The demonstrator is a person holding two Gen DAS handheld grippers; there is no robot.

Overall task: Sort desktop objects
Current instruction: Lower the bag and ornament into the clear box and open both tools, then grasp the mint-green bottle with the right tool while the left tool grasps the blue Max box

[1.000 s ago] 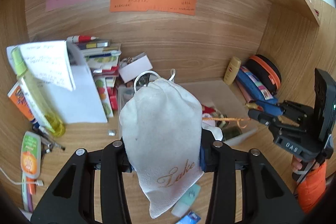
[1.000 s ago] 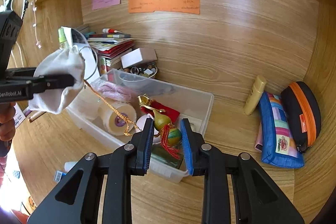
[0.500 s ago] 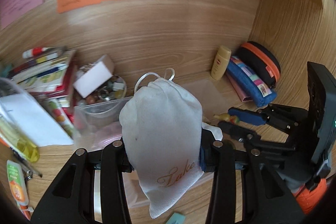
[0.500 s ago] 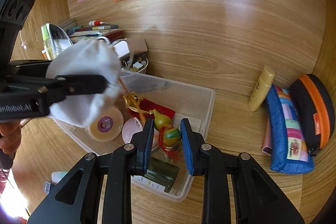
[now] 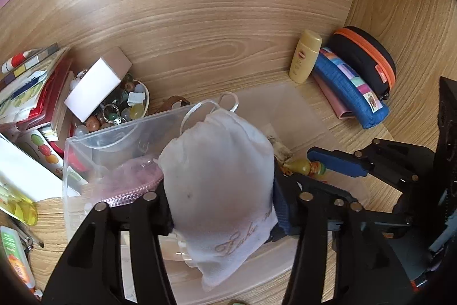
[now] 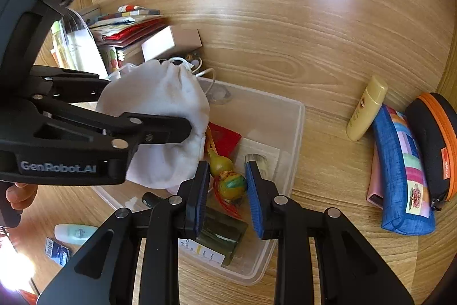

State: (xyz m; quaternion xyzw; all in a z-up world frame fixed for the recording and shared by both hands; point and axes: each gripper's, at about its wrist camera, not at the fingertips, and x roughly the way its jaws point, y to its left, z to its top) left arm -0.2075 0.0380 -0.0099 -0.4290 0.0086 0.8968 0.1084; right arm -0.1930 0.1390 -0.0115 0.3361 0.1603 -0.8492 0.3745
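Wood-grain desk point(image 6: 328, 53) carries a clear, thin-walled plastic bin point(image 6: 297, 133) near its back edge. Over the bin's left end hangs the white drawstring pouch point(image 5: 220, 176), soft, slack cloth, between the left gripper point(image 5: 221, 205) jaws, which have just been opening; whether the pads yet clear the cloth I cannot tell. To drop it cleanly, spread wider while above the bin's middle. Smaller, the glossy, hard gourd charm point(image 6: 228, 179) with red tassel sits in the right gripper point(image 6: 227, 185), jaws narrow around it; lower before letting go.
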